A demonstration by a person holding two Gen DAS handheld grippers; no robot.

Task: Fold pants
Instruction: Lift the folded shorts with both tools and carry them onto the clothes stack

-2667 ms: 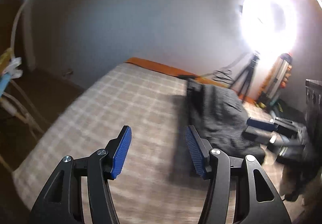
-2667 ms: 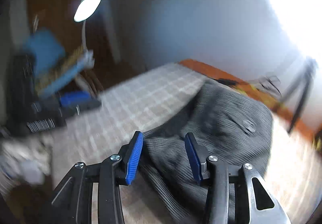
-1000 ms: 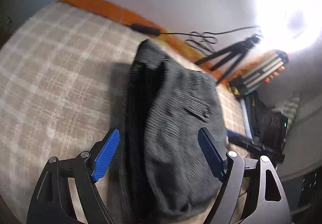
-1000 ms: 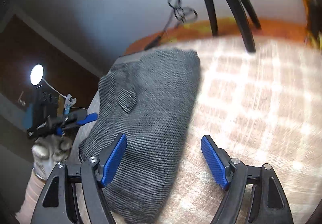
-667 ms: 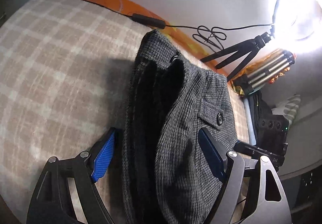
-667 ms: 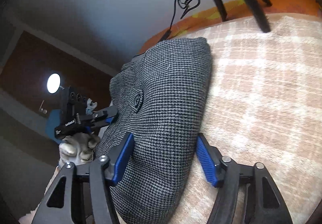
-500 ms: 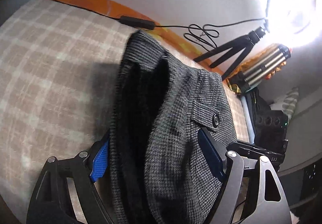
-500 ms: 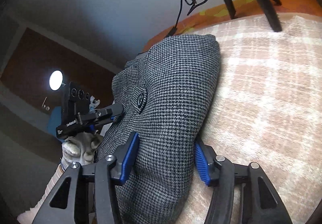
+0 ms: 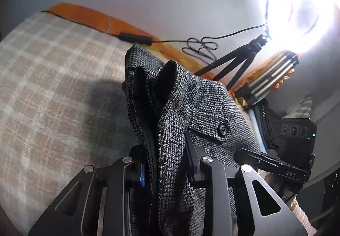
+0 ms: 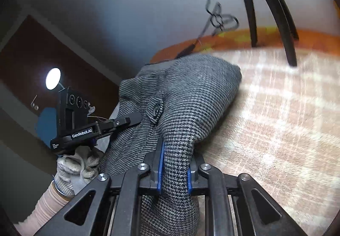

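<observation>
One pair of grey houndstooth pants (image 9: 182,113), folded into a thick bundle (a buttoned pocket flap faces up), lies on the plaid bed (image 9: 46,91). Its near end sits between the closing jaws of both tools: the left tool (image 9: 164,161) clamps one bunched edge, the right tool (image 10: 173,168) the other. A gloved hand (image 10: 74,170) carries the left tool. A ring light (image 9: 301,6) glares beyond.

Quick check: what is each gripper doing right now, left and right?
Left gripper: closing, pads already pinching a fold of the grey houndstooth woven pants.
Right gripper: closing, pads already pinching the pants too.
</observation>
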